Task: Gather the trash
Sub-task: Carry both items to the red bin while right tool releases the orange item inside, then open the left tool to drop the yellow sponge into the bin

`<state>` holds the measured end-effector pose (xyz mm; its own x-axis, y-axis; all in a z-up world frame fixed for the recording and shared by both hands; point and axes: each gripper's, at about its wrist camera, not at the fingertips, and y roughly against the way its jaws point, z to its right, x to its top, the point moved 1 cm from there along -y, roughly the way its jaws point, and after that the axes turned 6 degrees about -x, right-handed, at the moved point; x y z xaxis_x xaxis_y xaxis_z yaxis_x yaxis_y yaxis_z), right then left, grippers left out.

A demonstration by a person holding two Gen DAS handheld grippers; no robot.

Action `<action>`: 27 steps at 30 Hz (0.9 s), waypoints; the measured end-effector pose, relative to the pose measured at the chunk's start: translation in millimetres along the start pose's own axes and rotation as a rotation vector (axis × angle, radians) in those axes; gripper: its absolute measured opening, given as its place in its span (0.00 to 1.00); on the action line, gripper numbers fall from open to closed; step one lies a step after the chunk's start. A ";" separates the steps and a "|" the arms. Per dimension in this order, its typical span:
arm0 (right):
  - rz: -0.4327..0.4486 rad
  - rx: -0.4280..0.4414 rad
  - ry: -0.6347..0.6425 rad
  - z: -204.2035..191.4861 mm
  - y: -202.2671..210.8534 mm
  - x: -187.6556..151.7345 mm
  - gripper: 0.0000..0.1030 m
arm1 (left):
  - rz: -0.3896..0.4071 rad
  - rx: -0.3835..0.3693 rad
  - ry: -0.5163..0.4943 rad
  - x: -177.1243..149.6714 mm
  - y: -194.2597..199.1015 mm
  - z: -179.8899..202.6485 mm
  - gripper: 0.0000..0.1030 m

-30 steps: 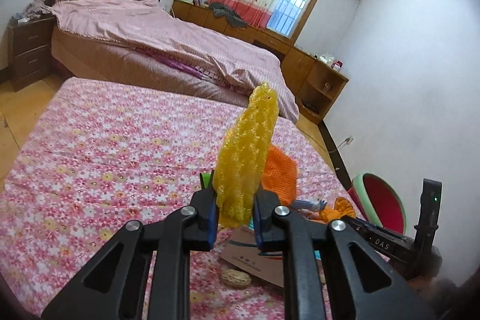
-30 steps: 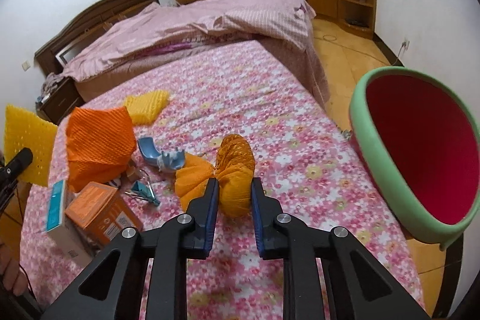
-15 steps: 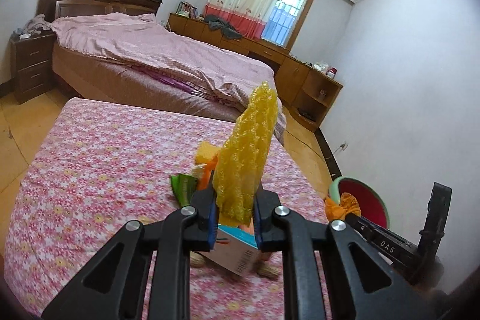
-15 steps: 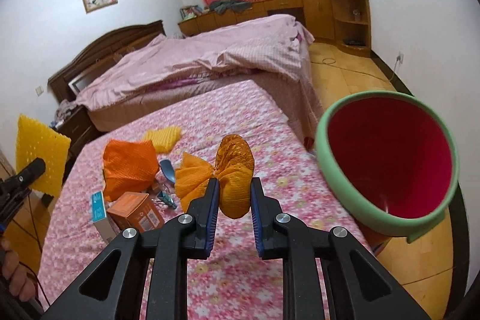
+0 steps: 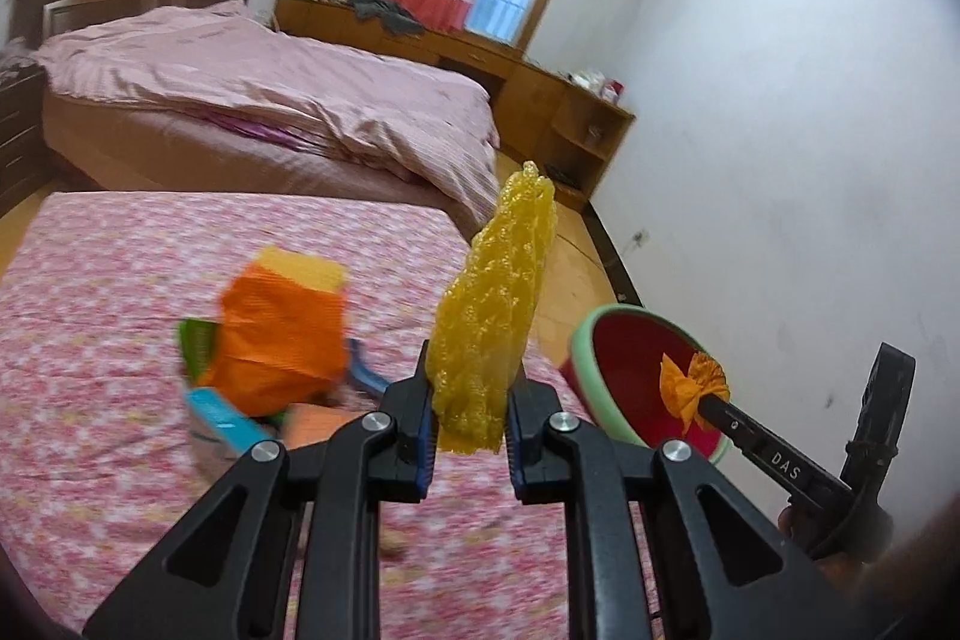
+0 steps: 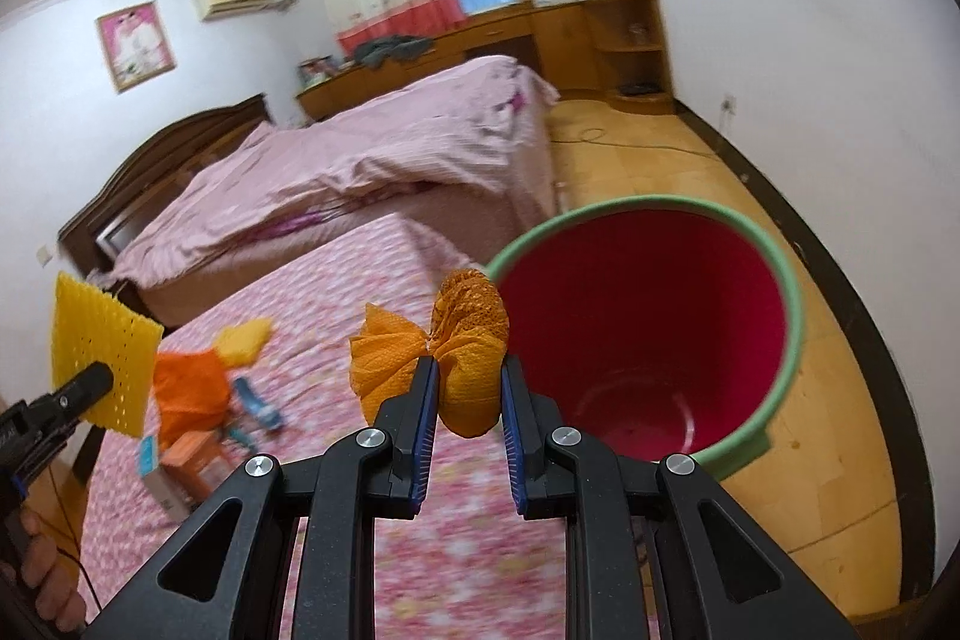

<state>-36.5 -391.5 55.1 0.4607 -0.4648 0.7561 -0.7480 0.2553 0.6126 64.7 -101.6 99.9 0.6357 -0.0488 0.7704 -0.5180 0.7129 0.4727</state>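
Bedroom setting: a flowered pink cover (image 5: 120, 280) is carrying the loose trash, with a made bed (image 5: 240, 88) behind it and wooden cabinets along the far wall. Both claws are loaded and travelling toward the bin, so the step in hand reads as the carry. Left claw (image 5: 469, 421) is gripping a yellow foam net (image 5: 492, 316), an upright, knobbly, translucent sleeve that looks soft and springy. Right claw (image 6: 465, 400) is pinching an orange paper wad (image 6: 471, 352), crinkled and twisted at the middle like a bow, one lobe between the pads. Red bin (image 6: 648, 340) with a green rim is tilting its mouth toward the right wrist view, standing beside the cover's edge; the wad is hanging just at its near rim. Remaining on the cover: an orange foam net (image 5: 276, 340), crumpled, plus small cartons (image 6: 180, 466), blurred. Next move, as judged: carrying each piece over the mouth before parting the pads; light material may cling or drift.
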 end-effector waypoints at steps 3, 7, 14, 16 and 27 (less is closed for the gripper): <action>0.002 -0.024 -0.024 18.2 -4.0 2.7 0.19 | -0.038 -0.025 -0.022 -1.1 -23.5 18.1 0.17; -0.003 -0.063 -0.061 48.7 -12.4 6.0 0.19 | -0.085 -0.055 -0.064 -1.0 -55.5 43.5 0.17; -0.019 -0.118 -0.103 90.1 -26.9 6.3 0.20 | -0.156 -0.104 -0.126 -4.7 -110.0 87.4 0.17; -0.023 -0.131 -0.113 99.6 -31.4 5.2 0.21 | -0.185 -0.115 -0.143 -8.6 -126.1 100.9 0.17; -0.021 -0.141 -0.124 114.8 -43.8 -0.5 0.28 | -0.331 -0.088 -0.131 -30.5 -182.5 121.0 0.37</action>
<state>-58.8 -499.7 1.4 0.4068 -0.5701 0.7138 -0.6604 0.3563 0.6610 70.6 -314.9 41.9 0.6792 -0.3722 0.6326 -0.2414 0.7007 0.6714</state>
